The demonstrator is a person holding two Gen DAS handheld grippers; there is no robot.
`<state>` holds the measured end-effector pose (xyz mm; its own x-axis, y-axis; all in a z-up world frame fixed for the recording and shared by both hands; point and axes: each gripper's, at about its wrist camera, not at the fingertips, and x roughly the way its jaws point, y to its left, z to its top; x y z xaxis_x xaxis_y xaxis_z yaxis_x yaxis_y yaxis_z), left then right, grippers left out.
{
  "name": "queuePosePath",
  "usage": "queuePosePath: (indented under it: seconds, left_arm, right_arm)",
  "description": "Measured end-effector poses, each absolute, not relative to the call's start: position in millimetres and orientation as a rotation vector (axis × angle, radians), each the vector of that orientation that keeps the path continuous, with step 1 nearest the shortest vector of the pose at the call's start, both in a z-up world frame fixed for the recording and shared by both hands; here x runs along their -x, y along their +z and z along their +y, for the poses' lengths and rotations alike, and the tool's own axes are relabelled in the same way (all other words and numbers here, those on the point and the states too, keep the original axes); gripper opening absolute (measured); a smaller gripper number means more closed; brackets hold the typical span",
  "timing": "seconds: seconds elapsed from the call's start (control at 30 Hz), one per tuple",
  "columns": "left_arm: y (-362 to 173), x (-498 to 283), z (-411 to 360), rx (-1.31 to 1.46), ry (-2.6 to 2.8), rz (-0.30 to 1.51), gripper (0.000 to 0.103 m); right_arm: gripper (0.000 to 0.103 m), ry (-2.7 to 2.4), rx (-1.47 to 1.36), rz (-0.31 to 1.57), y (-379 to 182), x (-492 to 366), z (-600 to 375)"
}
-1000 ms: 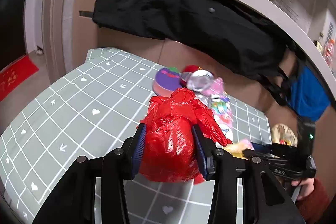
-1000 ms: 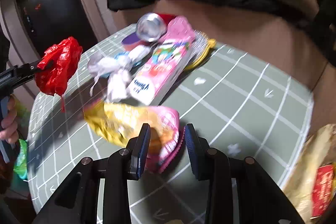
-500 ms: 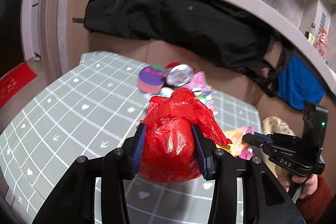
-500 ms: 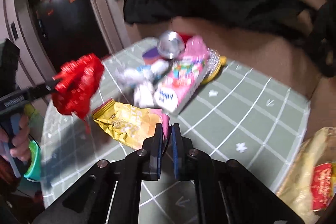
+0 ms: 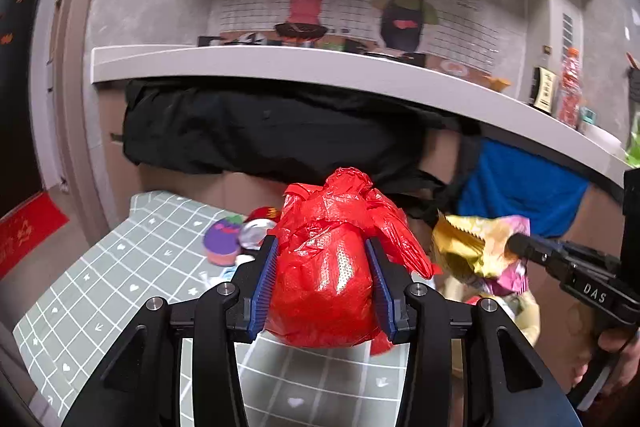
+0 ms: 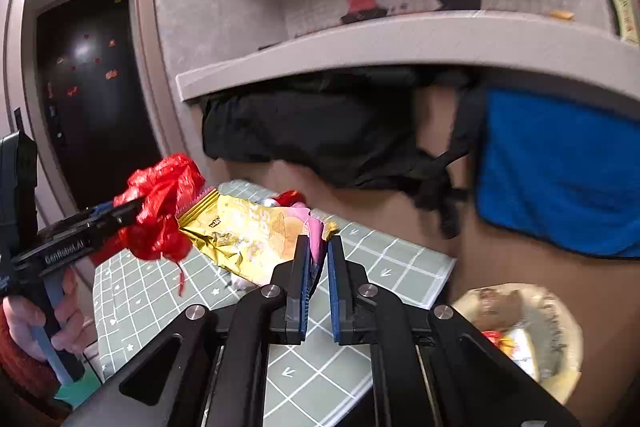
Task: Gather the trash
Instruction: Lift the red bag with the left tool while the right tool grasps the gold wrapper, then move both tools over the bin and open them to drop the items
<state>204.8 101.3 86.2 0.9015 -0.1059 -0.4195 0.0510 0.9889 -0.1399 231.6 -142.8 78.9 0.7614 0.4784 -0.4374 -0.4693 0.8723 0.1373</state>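
My left gripper (image 5: 322, 283) is shut on a crumpled red plastic bag (image 5: 328, 267) and holds it above the green grid mat (image 5: 120, 279). My right gripper (image 6: 319, 267) is shut on the pink edge of a gold and pink snack wrapper (image 6: 244, 231), lifted off the mat (image 6: 360, 367). In the left wrist view the wrapper (image 5: 476, 247) hangs from the right gripper's tip just right of the red bag. In the right wrist view the red bag (image 6: 160, 207) touches the wrapper's far end.
More trash lies at the mat's far side: a purple cup (image 5: 222, 241) and a silver can (image 5: 256, 233). A yellowish bag with trash (image 6: 520, 335) sits right of the table. A black bag (image 5: 260, 131) and a blue cloth (image 5: 520, 187) hang under a white shelf (image 5: 320, 71).
The right gripper shut on the snack wrapper and lifted it off the mat. Both grippers rose and came closer together; the red bag stayed gripped.
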Motion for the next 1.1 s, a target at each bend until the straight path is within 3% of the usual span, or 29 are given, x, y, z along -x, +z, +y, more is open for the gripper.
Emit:
queuePosePath:
  seconds: [0.43,0.7,1.1]
  left_arm:
    - [99,-232,55,0.119,-0.108,0.414,0.044]
    - [92,-249,13,0.119,-0.197,0.393,0.044]
    - [51,-281,-73,0.116,-0.399,0.532,0.044]
  right_arm:
    - [0.008,0.426,-0.085,0.362,121,-221,-201]
    - [0.008,0.338,-0.074,0.339,113,-218,-237]
    - [0.008,0.158,-0.049,0.391,89,-219,-298]
